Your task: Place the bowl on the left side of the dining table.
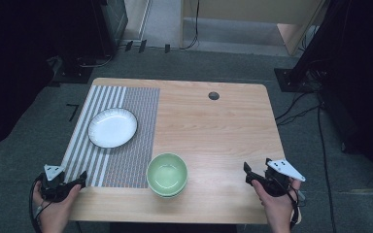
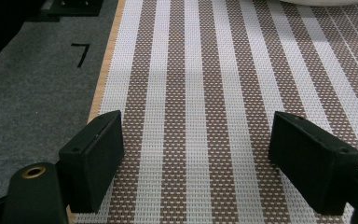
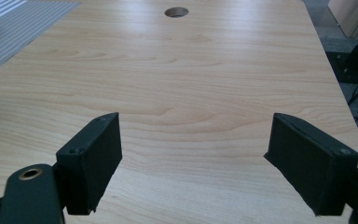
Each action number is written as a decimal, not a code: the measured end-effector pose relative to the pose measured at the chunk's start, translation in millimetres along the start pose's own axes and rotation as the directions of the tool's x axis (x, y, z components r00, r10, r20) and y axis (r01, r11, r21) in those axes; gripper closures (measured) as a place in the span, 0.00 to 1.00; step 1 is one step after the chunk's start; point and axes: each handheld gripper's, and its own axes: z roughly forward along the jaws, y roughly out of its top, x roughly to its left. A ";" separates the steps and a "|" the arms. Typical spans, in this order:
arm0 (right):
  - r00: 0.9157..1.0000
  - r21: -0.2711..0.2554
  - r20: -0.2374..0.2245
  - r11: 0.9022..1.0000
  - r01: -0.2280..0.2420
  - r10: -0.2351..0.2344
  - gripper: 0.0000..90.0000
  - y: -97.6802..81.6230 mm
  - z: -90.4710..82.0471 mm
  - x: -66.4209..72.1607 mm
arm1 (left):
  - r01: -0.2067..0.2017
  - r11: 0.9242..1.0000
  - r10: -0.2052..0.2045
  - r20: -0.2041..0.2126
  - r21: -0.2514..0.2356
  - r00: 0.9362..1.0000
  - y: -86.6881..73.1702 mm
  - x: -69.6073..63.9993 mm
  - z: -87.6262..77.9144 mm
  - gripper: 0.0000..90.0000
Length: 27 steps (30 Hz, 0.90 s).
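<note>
Two black jaws of the left gripper point(image 2: 196, 163) stand wide apart with nothing between them, low over the striped placemat point(image 2: 223, 84), close to its near left corner. From the high view, the left gripper point(image 1: 70, 184) sits at the near left corner of the wooden table point(image 1: 223, 121), held by the person's left hand point(image 1: 53, 213). On the other side, the right gripper point(image 3: 193, 163) is also spread apart and holds nothing; its jaws point over bare wood. It is at the near right edge of the table point(image 1: 255, 175), in the right hand point(image 1: 278, 208).

Between both grippers, near the front edge, stands a green bowl point(image 1: 167, 174), partly on the placemat's corner and well apart from each gripper. Farther back, a white plate point(image 1: 112, 127) lies on the placemat. A small dark round hole point(image 1: 213, 95) is near the far edge.
</note>
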 end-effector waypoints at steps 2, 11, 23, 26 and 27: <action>1.000 -0.003 -0.006 1.000 0.000 0.000 0.19 1.6 -0.7 3.3 | 0.000 1.000 0.000 0.000 0.000 1.000 0.0 0.0 0.0 0.19; 1.000 -0.012 -0.021 1.000 0.010 -0.010 0.20 7.8 -1.7 12.9 | 0.000 1.000 0.000 0.000 0.000 1.000 0.0 0.0 0.0 0.19; 0.998 -0.021 -0.047 0.999 0.045 -0.046 0.20 17.5 1.6 33.6 | 0.000 1.000 0.000 0.000 0.000 1.000 -0.1 0.0 0.0 0.19; 0.997 -0.021 -0.053 0.998 0.052 -0.053 0.20 21.4 3.4 36.5 | 0.000 1.000 0.000 0.000 -0.001 1.000 -0.1 -0.1 0.0 0.19; 0.997 -0.032 -0.052 0.998 0.052 -0.054 0.20 27.2 4.7 40.2 | 0.000 1.000 0.000 0.000 0.000 1.000 -0.1 -0.1 0.0 0.19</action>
